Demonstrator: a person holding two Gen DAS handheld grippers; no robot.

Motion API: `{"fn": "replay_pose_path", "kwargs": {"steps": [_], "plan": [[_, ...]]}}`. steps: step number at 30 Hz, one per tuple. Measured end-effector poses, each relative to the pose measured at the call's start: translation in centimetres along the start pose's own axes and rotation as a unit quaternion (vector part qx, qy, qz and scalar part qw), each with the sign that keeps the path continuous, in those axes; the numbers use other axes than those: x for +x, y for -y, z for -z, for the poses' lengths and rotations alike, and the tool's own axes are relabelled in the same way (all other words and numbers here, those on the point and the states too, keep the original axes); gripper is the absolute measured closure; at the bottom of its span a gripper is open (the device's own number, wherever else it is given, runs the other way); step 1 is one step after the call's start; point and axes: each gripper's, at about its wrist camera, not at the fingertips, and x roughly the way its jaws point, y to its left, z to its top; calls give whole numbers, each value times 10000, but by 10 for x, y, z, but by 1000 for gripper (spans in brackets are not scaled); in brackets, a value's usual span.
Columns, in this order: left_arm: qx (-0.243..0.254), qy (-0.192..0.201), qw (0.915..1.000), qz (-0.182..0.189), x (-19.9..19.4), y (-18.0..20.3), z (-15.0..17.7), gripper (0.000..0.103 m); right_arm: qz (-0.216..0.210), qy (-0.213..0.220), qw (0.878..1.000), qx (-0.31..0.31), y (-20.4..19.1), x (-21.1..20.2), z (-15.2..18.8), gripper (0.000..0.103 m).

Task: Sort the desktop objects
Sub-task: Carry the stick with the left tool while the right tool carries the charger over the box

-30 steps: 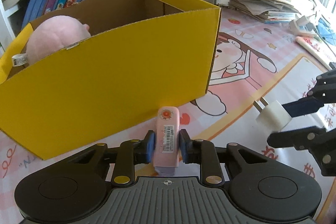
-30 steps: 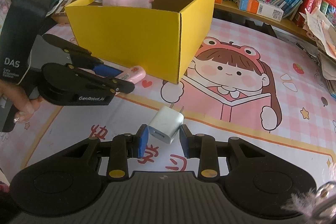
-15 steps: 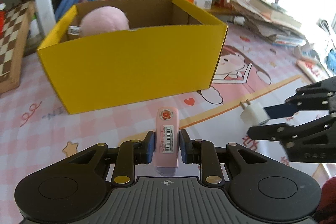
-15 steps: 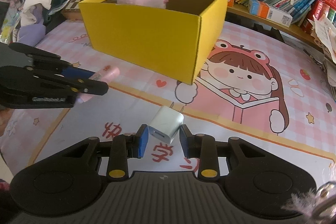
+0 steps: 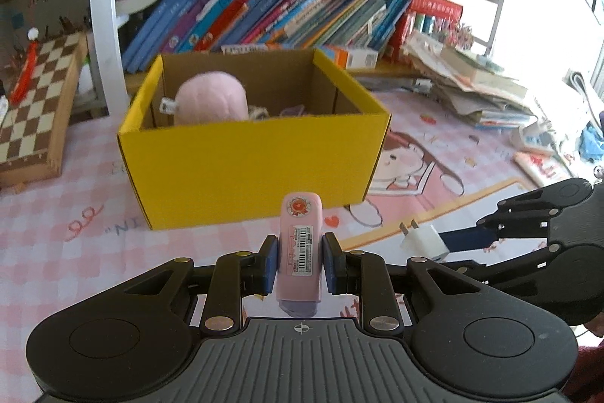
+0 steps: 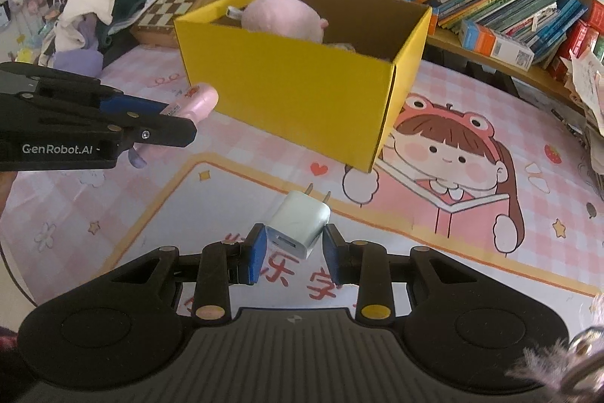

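Observation:
My left gripper (image 5: 298, 261) is shut on a pink oblong case with a barcode label (image 5: 300, 244), held above the desk in front of the yellow cardboard box (image 5: 256, 165). It also shows at the left of the right wrist view (image 6: 196, 101). My right gripper (image 6: 292, 252) is shut on a white plug-in charger (image 6: 300, 225), prongs pointing forward; it shows in the left wrist view too (image 5: 424, 238). The box (image 6: 302, 101) is open and holds a pink plush toy (image 5: 211, 97) and small items.
A pink cartoon desk mat (image 6: 453, 176) covers the desk. A chessboard (image 5: 34, 108) lies left of the box. Rows of books (image 5: 271, 21) fill the shelf behind it. A paper stack (image 5: 475, 89) sits at the right and a clothes pile (image 6: 98, 10) at the far left.
Both grippers have risen and drawn back from the box with their objects held. The box looks smaller and its inside now shows.

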Motion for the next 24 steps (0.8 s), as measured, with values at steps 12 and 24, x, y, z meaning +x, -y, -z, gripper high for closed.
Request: {"fn": "replay_pose_path", "kwargs": {"steps": [12, 24], "plan": [[358, 651, 9972, 57, -10, -2, -47, 80, 76, 736, 9968, -288, 0, -23, -58, 73], [476, 870, 9950, -114, 21, -11, -91, 80, 312, 1045, 9929, -466, 29, -6, -116, 73]]}}
